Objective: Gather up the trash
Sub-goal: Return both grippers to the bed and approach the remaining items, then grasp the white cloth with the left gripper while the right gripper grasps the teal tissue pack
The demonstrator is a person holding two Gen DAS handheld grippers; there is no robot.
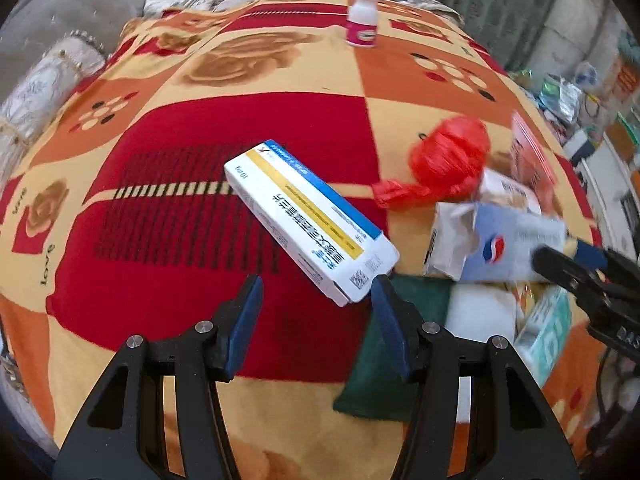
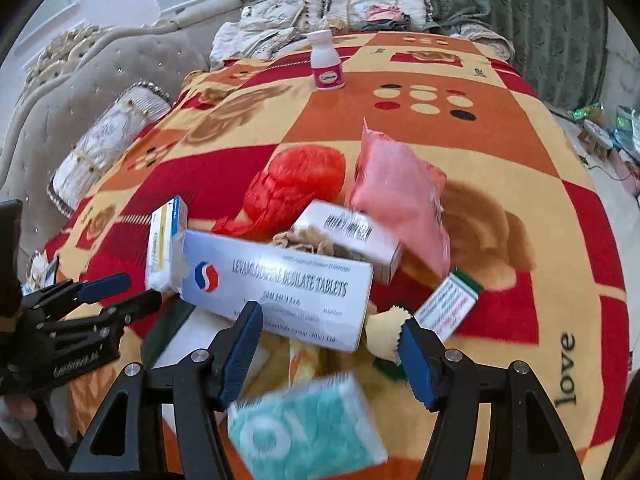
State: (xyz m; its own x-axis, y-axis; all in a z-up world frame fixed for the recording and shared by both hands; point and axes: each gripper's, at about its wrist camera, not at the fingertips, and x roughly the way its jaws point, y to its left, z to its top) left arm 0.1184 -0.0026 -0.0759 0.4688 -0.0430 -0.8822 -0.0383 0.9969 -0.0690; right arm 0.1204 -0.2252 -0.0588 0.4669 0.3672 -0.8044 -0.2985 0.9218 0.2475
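Observation:
A pile of trash lies on a patterned blanket (image 1: 160, 208). A white, blue and yellow medicine box (image 1: 308, 220) lies flat, its near end just past the tips of my open left gripper (image 1: 317, 292), close to the right pad. My right gripper (image 2: 330, 316) is open over the pile, with the pale blue tablets box (image 2: 276, 288) beyond its left fingertip. A blurred teal box (image 2: 308, 428) lies loose below, between its fingers. A crumpled red plastic bag (image 2: 296, 184), a pink packet (image 2: 396, 196) and a small barcoded box (image 2: 352, 236) lie behind.
A white bottle with a pink label (image 1: 363, 20) stands at the far end of the blanket. A green and white cloth (image 1: 400, 344) lies under the pile. Pillows (image 2: 108, 140) and a padded headboard (image 2: 80, 80) are on the left, and cluttered floor (image 1: 580, 100) on the right.

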